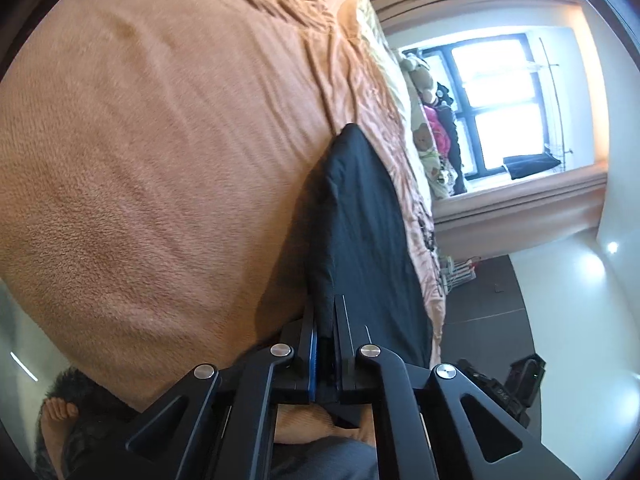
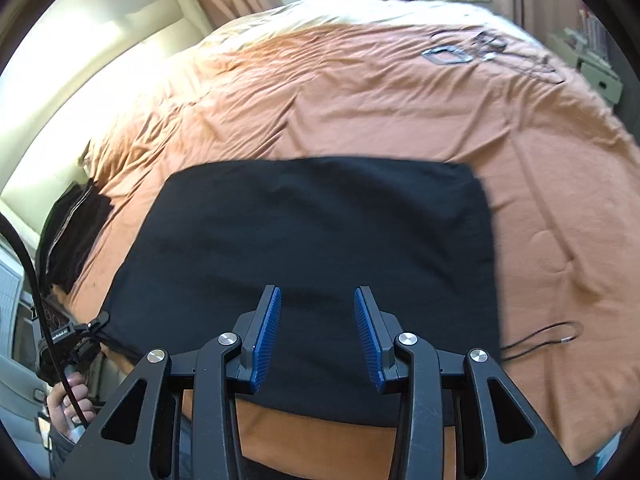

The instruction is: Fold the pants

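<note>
The black pants [image 2: 320, 240] lie folded into a wide rectangle on the orange blanket [image 2: 360, 108]. My right gripper [image 2: 317, 296] hovers over their near edge, open, its blue pads [image 2: 266, 332] apart with nothing between them. In the left wrist view the pants [image 1: 360, 216] stretch away from my left gripper [image 1: 326, 316], which is shut on their near edge. Seen from the right wrist, the left gripper [image 2: 94, 326] clamps the pants' near left corner, with a person's hand [image 2: 68, 396] on its handle.
A stack of dark clothes [image 2: 68, 236] sits at the bed's left edge. A thin black cord [image 2: 540, 340] lies on the blanket to the right of the pants. Stuffed toys [image 1: 424, 140] line the window. A bare foot [image 1: 56, 412] stands beside the bed.
</note>
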`<state>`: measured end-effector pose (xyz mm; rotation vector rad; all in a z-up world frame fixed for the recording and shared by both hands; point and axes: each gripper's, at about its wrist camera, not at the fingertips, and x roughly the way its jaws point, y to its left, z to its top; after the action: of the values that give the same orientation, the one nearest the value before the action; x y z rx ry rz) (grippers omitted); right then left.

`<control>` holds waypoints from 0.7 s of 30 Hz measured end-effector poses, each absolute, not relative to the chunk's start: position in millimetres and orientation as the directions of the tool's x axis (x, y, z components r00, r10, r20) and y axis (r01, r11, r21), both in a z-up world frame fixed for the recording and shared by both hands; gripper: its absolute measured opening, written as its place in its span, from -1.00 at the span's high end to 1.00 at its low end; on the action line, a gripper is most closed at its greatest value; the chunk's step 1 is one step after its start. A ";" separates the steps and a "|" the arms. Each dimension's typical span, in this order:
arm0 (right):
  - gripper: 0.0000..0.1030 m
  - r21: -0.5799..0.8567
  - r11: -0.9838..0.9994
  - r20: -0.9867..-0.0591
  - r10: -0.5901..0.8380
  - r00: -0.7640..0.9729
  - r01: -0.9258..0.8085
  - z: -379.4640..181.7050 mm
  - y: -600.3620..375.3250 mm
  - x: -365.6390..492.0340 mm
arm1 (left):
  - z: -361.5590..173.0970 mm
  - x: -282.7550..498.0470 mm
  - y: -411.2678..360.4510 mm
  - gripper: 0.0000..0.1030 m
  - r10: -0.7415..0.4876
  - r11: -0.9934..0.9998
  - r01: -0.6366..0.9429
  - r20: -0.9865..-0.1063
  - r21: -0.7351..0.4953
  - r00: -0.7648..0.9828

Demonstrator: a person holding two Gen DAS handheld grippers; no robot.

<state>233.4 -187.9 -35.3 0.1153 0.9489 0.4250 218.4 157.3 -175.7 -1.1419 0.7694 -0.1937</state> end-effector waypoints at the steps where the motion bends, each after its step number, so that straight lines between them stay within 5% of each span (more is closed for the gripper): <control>1: 0.31 0.277 0.911 -0.766 0.401 0.503 -0.305 -39.1 -181.5 236.7 | -173.8 218.1 156.3 0.89 -0.510 0.432 -0.230 -0.447 -0.872 0.735; 8: 0.71 0.293 0.886 -0.794 0.435 0.424 -0.359 -73.5 -136.4 250.2 | -163.4 218.0 148.6 0.89 -0.519 0.432 -0.199 -0.423 -0.880 0.743; 21: 0.90 0.298 0.848 -0.866 0.433 0.249 -0.438 -121.8 -94.1 263.2 | -158.9 222.7 149.7 0.89 -0.532 0.383 -0.176 -0.372 -0.907 0.761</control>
<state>263.2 -94.1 -121.8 -0.0053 1.1778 0.5933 222.7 149.8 -158.9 -1.1805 0.7074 -0.2527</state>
